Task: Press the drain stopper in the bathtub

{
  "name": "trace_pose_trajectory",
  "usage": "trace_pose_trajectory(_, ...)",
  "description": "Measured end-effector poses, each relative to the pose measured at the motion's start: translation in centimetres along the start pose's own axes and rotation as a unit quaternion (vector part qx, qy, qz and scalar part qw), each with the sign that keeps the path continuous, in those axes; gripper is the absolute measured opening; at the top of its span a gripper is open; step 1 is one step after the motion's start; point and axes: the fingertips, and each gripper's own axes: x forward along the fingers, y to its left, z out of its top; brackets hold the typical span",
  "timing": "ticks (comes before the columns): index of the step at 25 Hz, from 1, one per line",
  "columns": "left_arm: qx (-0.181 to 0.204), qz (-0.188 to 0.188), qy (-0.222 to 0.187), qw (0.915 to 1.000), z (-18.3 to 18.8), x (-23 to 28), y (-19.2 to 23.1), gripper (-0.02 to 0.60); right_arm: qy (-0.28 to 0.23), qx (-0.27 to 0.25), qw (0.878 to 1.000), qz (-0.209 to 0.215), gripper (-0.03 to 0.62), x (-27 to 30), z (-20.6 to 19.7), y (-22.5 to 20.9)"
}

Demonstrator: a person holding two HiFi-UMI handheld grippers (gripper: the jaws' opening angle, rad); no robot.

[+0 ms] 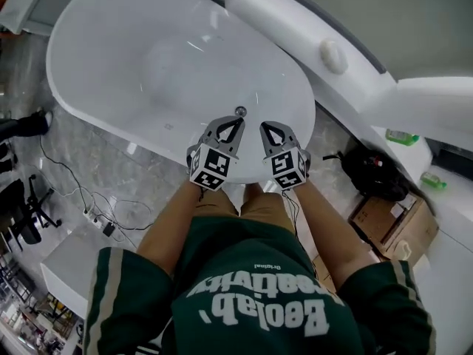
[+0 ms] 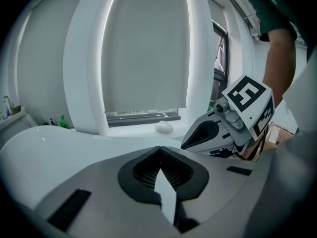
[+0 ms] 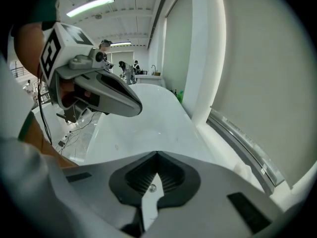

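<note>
The white oval bathtub (image 1: 111, 43) lies below me, and its small round metal drain stopper (image 1: 240, 112) sits near the close end. My left gripper (image 1: 236, 121) hovers just in front of the stopper with its jaws shut and empty. My right gripper (image 1: 264, 126) is beside it, slightly to the right, also shut on nothing. In the right gripper view the jaws (image 3: 157, 153) meet at the tip. The stopper (image 3: 152, 188) shows through the hollow behind them, and the left gripper (image 3: 134, 106) hangs at upper left. The left gripper view shows its own jaws (image 2: 159, 148) closed and the right gripper (image 2: 186, 144) beside them.
A curved white window ledge (image 1: 295, 28) with a white round knob (image 1: 334, 56) runs behind the tub. A black bag (image 1: 373, 172), a cardboard box (image 1: 384, 224) and green bottles (image 1: 403, 135) are at right. Cables and a power strip (image 1: 100, 220) lie on the marble floor at left.
</note>
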Motion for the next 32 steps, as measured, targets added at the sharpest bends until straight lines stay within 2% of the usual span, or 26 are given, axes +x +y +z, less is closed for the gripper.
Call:
trace_pose_trajectory(8,0.018,0.018,-0.038,0.9989,5.7,-4.1,-2.2,0.008,-0.074,0.022,0.997,-0.02,0.011,-8.6,4.5,-0.6)
trace_pose_trajectory(15,0.049,0.032,-0.086,0.9945,11.0,-8.6,-4.6,0.008,-0.156,0.028,0.986,-0.044,0.012,-15.1,9.7,-3.5)
trace_pose_trajectory(20,0.076,0.044,-0.11,0.9901,14.4,-10.6,-5.1,0.008,-0.23,0.026,0.973,-0.029,0.012,-19.9,12.0,-3.8)
trace_pose_trajectory(25,0.081,0.061,-0.131,0.9862,17.4,-12.8,-4.8,0.008,-0.27,0.052,0.961,-0.019,0.012,-23.0,13.2,-3.9)
trace_pose_trajectory(32,0.101,0.064,-0.143,0.9825,18.8,-14.3,-5.4,0.008,-0.32,0.03,0.947,0.01,0.012,-25.0,15.7,-2.2)
